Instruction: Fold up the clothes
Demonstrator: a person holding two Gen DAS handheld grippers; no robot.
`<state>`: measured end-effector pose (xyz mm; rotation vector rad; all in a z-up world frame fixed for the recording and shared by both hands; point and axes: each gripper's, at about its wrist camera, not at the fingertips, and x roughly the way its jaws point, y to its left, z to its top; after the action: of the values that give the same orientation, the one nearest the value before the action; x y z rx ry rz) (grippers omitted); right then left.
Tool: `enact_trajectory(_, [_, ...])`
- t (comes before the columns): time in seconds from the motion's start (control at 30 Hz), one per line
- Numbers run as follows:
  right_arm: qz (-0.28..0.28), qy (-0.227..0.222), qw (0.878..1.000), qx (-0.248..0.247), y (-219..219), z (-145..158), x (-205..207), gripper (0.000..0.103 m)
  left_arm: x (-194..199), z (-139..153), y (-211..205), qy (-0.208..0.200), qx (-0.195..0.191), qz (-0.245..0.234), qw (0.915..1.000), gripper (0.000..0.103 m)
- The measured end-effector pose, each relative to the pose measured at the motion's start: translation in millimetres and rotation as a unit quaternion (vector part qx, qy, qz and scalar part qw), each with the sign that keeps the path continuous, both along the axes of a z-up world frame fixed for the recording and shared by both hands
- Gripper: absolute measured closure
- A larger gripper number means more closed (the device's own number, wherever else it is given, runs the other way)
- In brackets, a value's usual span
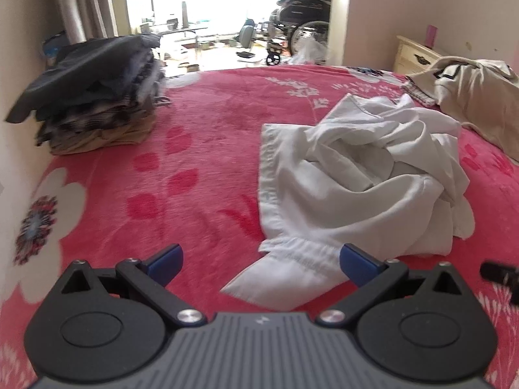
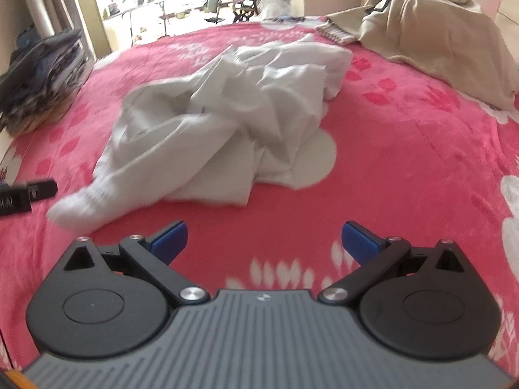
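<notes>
A crumpled white garment (image 1: 360, 175) lies on the pink flowered blanket (image 1: 201, 149). One elastic cuff end of it reaches toward me and lies between the fingers of my left gripper (image 1: 261, 262), which stands open just above it. In the right wrist view the same white garment (image 2: 227, 120) sits ahead and left, its cuff (image 2: 78, 207) pointing to the lower left. My right gripper (image 2: 263, 241) is open over bare blanket (image 2: 405, 149), short of the cloth. The left gripper's tip (image 2: 29, 194) shows at the left edge.
A stack of folded dark clothes (image 1: 97, 94) sits at the far left by the wall. A beige garment heap (image 1: 476, 97) lies at the far right. Beyond the bed are a curtain (image 1: 84, 3), a wheelchair (image 1: 301, 19) and a cream nightstand (image 1: 418, 53).
</notes>
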<state>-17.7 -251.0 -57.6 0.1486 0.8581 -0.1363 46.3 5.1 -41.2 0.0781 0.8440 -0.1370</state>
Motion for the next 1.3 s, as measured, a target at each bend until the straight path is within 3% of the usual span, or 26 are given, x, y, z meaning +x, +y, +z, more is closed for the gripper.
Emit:
enact_trajectory(0.27, [0.004,-0.052,0.999,0.003,-6.6,4.4,41.1,0.001,26.3,-28.3,13.9,0.029,-0.050,-0.004,0.9983,0.000])
enact_trajectory(0.47, [0.053,-0.078,0.995,0.023,6.2,4.4,65.2,0.002,18.8,-48.2,23.4,0.049,-0.072,-0.043,0.9953,0.009])
enact_trajectory(0.6, [0.104,-0.089,0.990,0.022,24.2,9.2,85.5,0.005,12.3,-58.4,22.8,0.052,-0.059,-0.059,0.9952,0.021])
enact_trajectory(0.77, [0.163,-0.071,0.984,0.003,54.9,5.5,116.1,0.012,7.0,-62.9,21.6,0.045,-0.060,-0.064,0.9951,0.036])
enact_trajectory(0.8, [0.174,-0.066,0.983,0.000,61.1,2.4,122.3,0.014,6.1,-62.3,22.0,0.042,-0.064,-0.065,0.9949,0.043])
enact_trajectory(0.87, [0.189,-0.048,0.981,-0.008,71.6,-6.6,133.5,0.023,5.6,-61.1,23.5,0.042,-0.077,-0.066,0.9940,0.054])
enact_trajectory(0.93, [0.191,-0.028,0.981,-0.006,76.0,-15.1,138.5,0.052,3.9,-59.4,24.9,0.042,-0.092,-0.067,0.9926,0.071])
enact_trajectory(1.0, [0.187,-0.014,0.982,0.002,76.3,-20.8,138.6,0.067,1.5,-57.2,26.1,0.041,-0.108,-0.070,0.9908,0.084])
enact_trajectory(1.03, [0.180,-0.016,0.984,0.012,73.1,-19.9,134.0,0.070,0.3,-56.1,26.7,0.041,-0.116,-0.071,0.9899,0.090])
enact_trajectory(1.1, [0.168,-0.023,0.985,0.027,65.2,-15.3,123.1,0.076,-2.2,-53.6,27.3,0.038,-0.130,-0.074,0.9880,0.091])
enact_trajectory(1.3, [0.153,-0.062,0.985,0.040,34.3,3.9,68.9,0.075,-3.9,-34.8,24.1,0.027,-0.191,-0.073,0.9786,0.096])
